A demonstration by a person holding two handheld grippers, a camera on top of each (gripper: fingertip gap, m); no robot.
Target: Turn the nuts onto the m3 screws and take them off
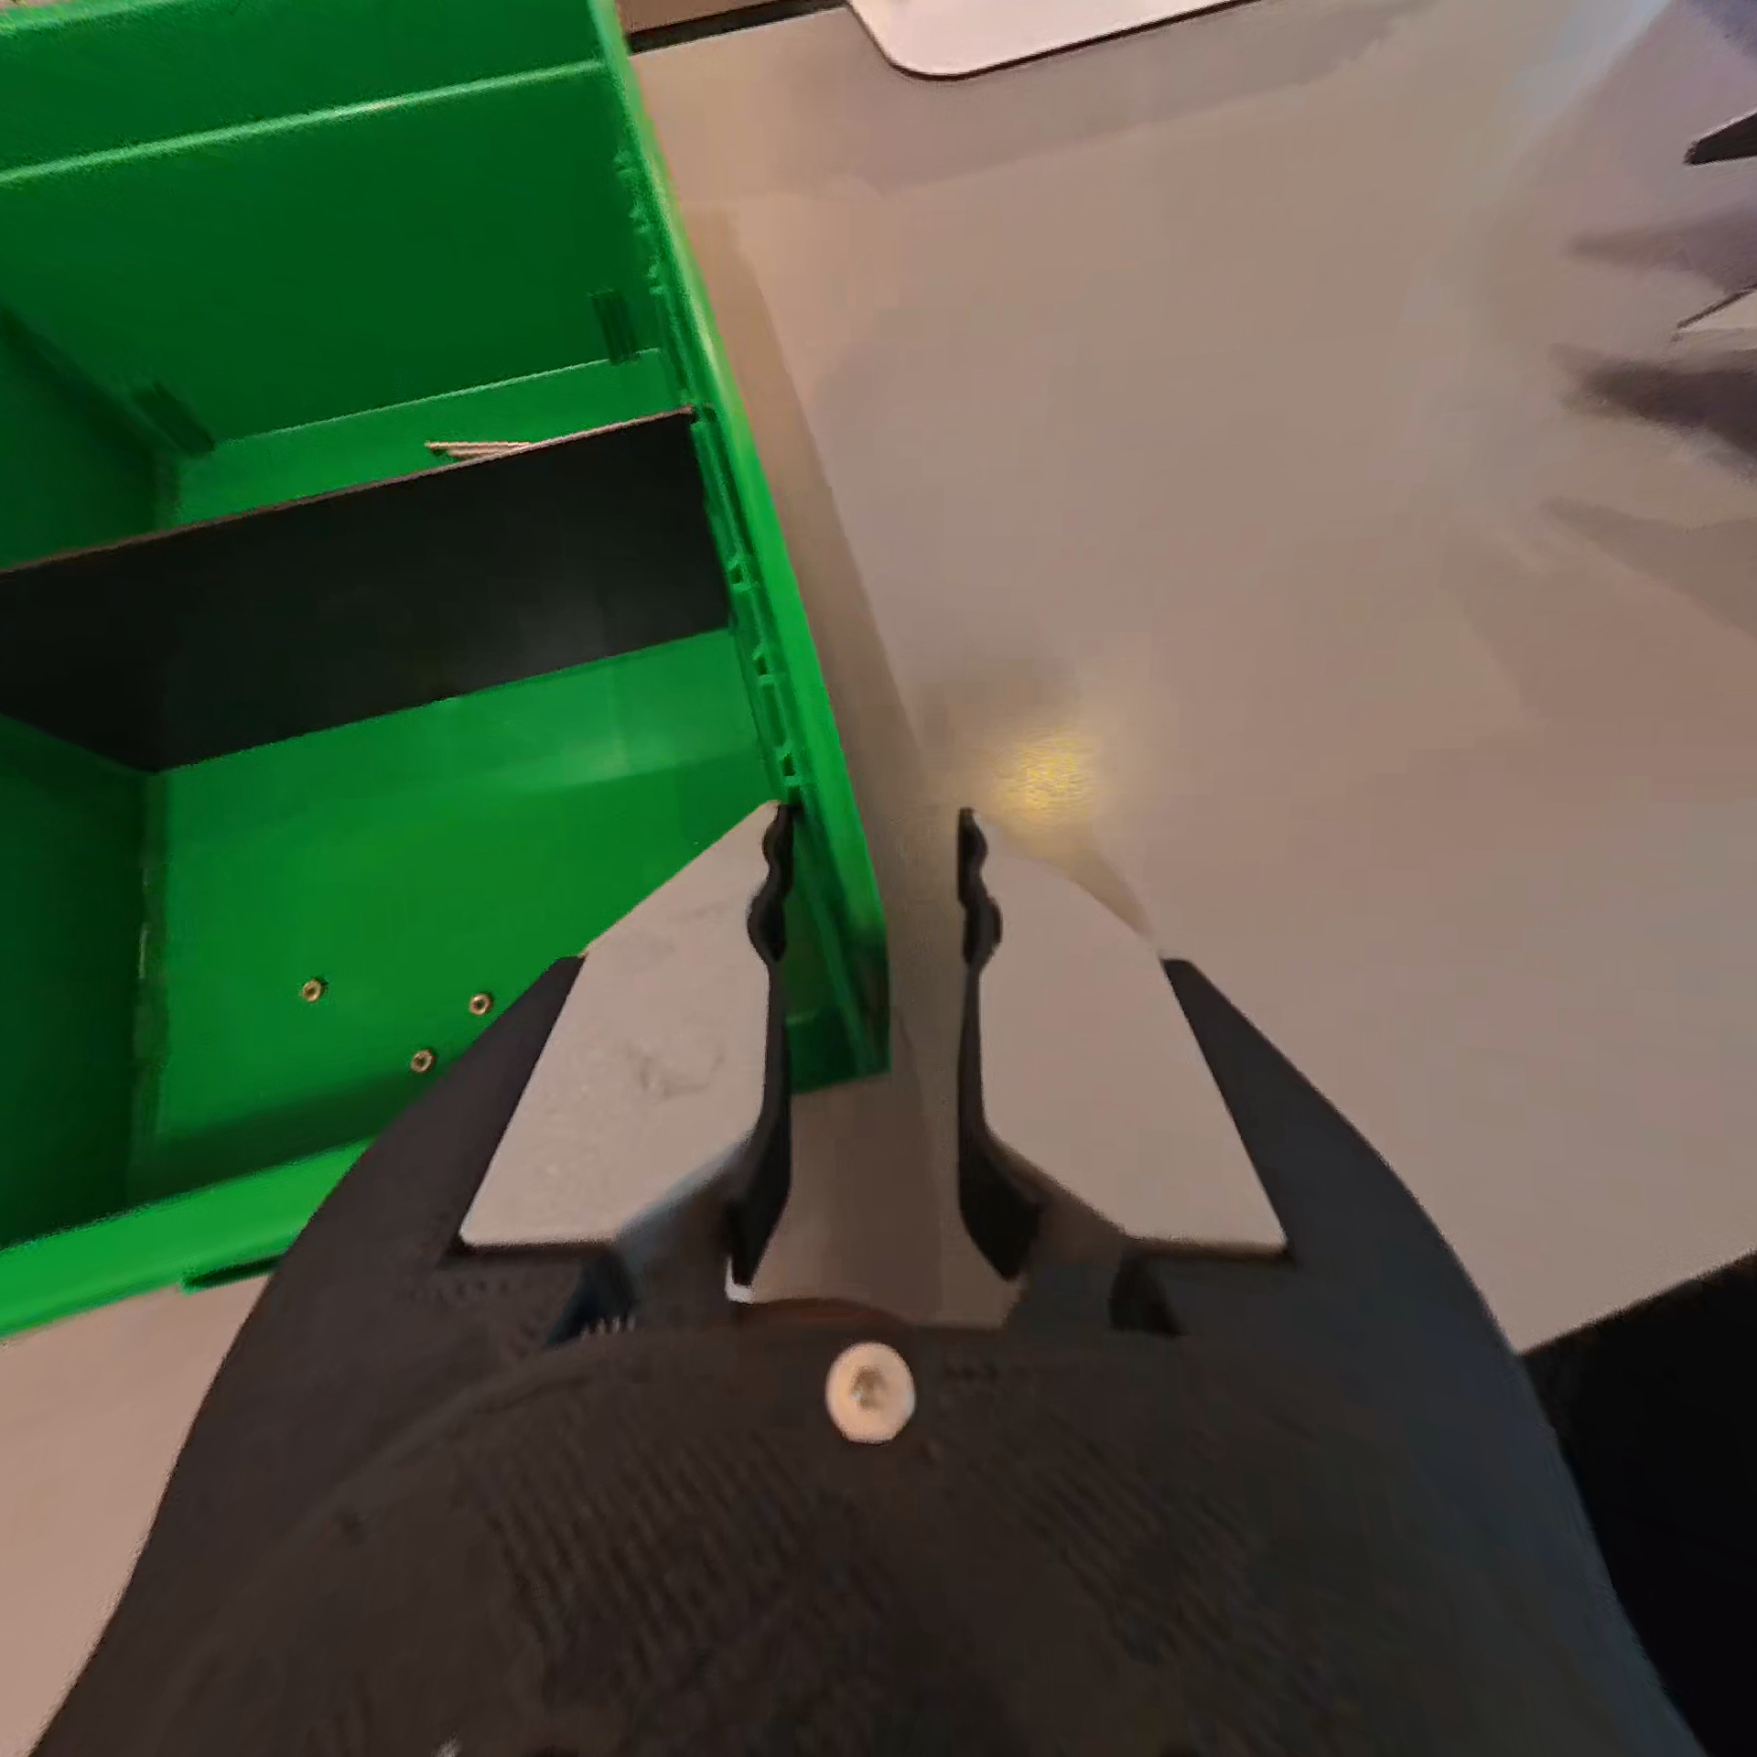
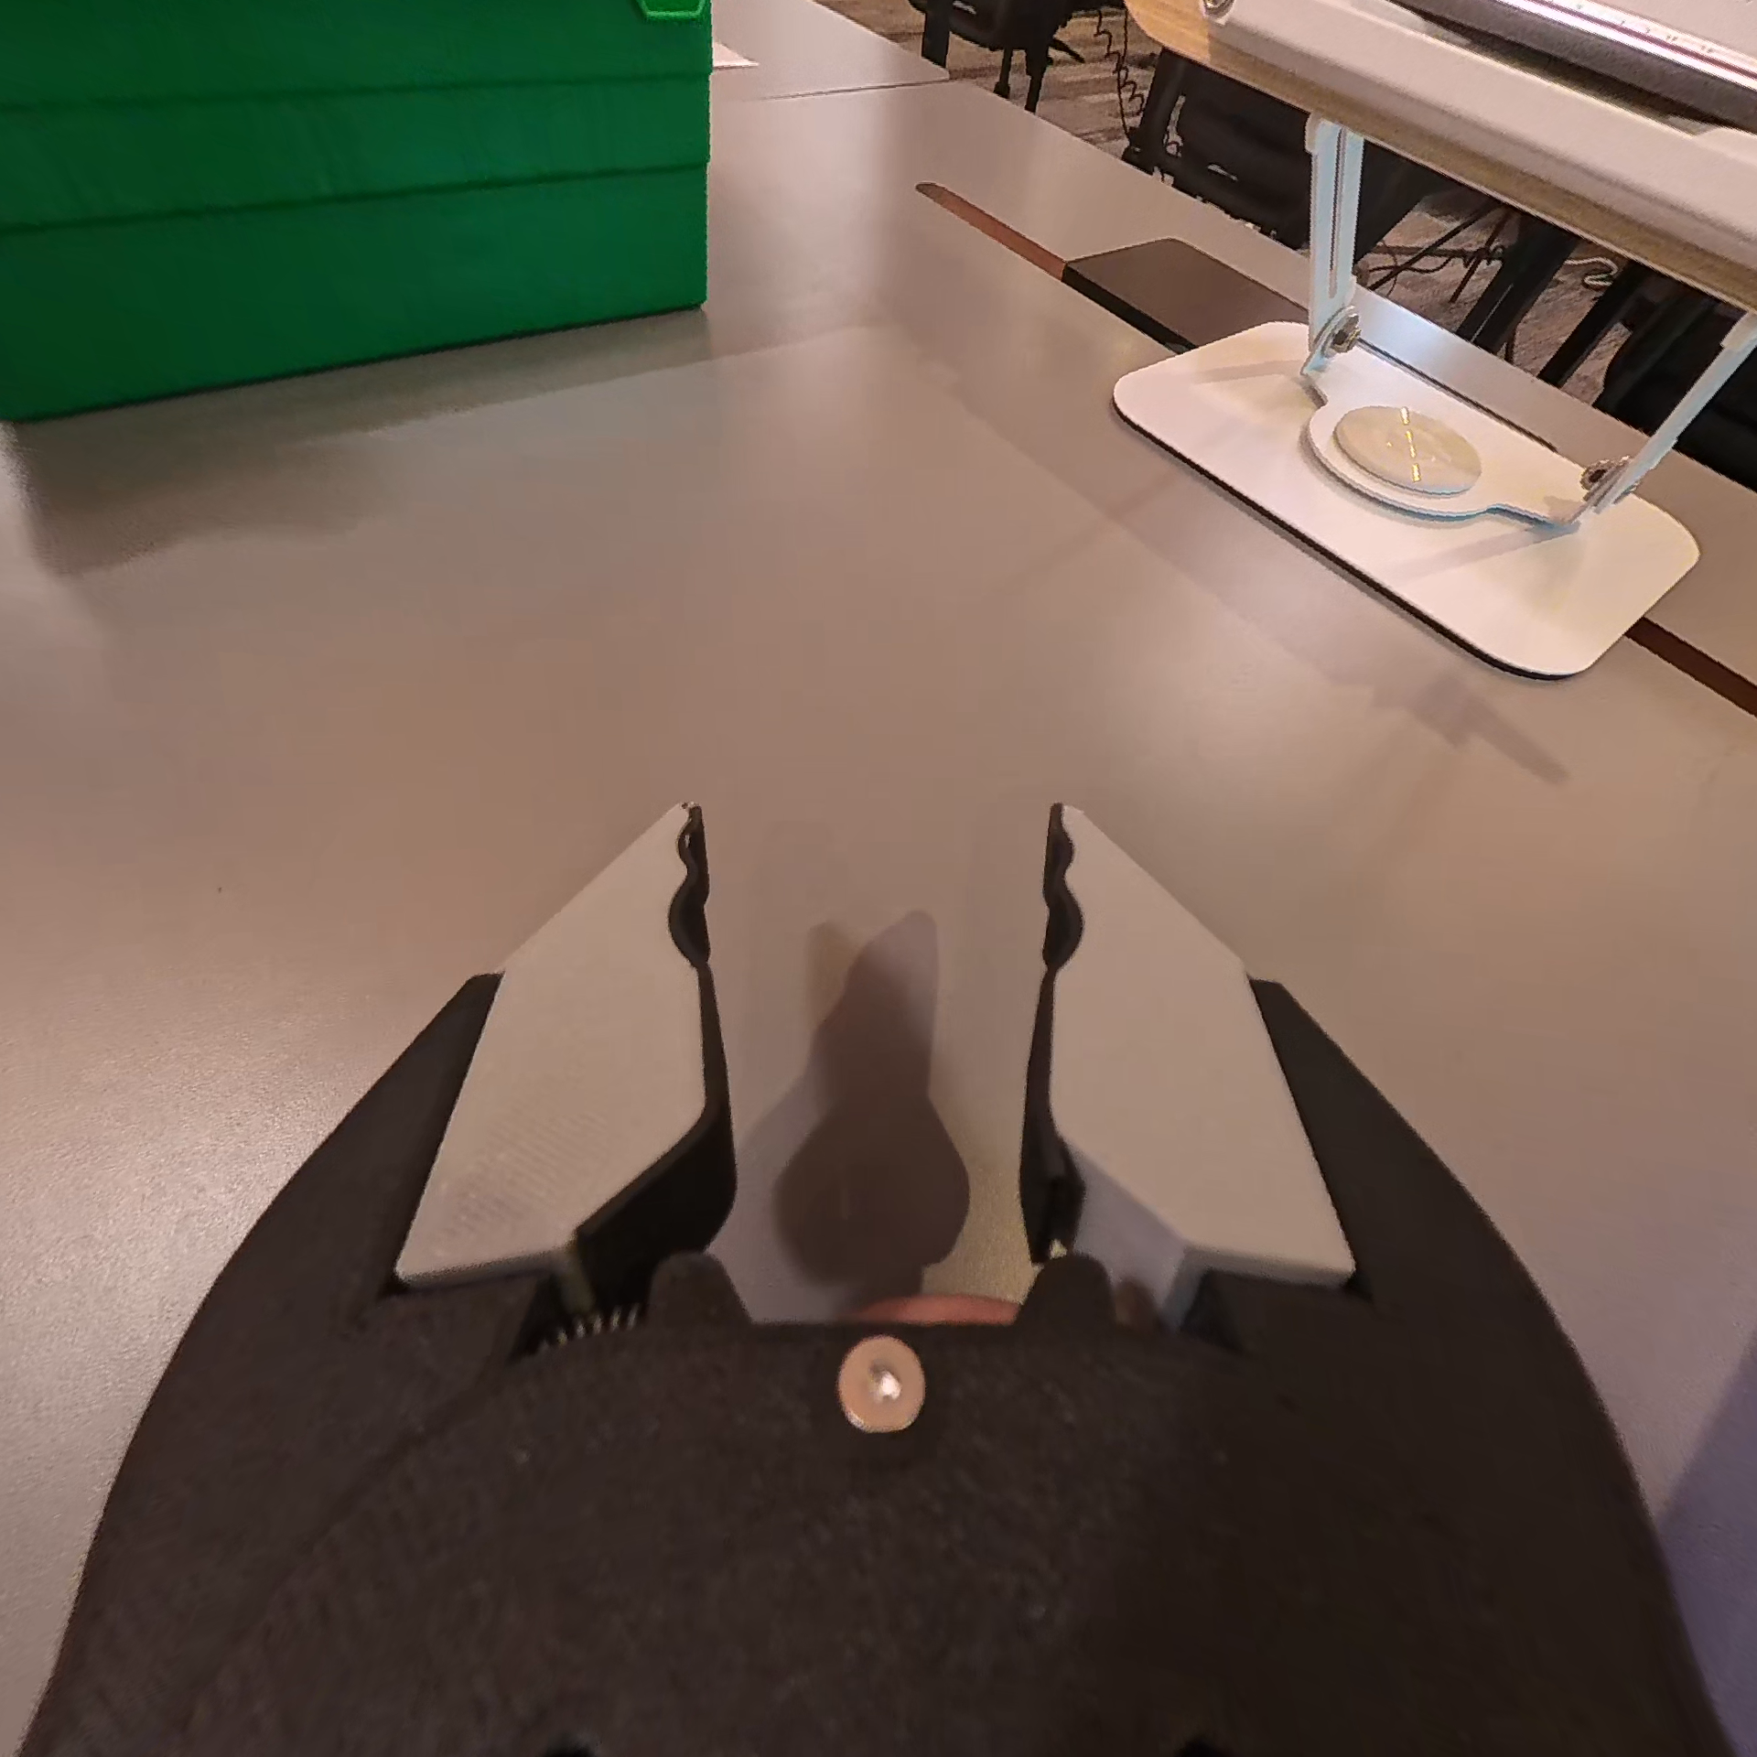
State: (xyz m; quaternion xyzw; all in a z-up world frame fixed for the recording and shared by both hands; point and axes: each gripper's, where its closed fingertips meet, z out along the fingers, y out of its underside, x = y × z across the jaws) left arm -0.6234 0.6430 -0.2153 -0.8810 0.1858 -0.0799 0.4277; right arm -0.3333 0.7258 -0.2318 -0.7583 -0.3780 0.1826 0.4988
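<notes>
A green compartment bin (image 1: 789, 589) stands on the grey table at the left of the left wrist view. Three small brass nuts lie in its near compartment, one of them (image 1: 313, 990) at the left. Thin screws (image 1: 480, 449) lie in the compartment behind a black divider. My left gripper (image 1: 873, 818) is open and empty, hovering over the bin's right wall near its front corner. My right gripper (image 2: 875, 813) is open and empty above bare table. The bin's outer wall (image 2: 352, 219) shows at the upper left of the right wrist view.
A white stand with a flat base (image 2: 1407, 494) and metal legs sits on the table to the right in the right wrist view; its corner (image 1: 998, 33) shows at the top of the left wrist view. Chairs and cables lie beyond the table's far edge. About 30 cm separates my left fingertips from my right. My left tips are about 50 cm from the flat base (image 2: 1407, 494), my right tips only 30 cm.
</notes>
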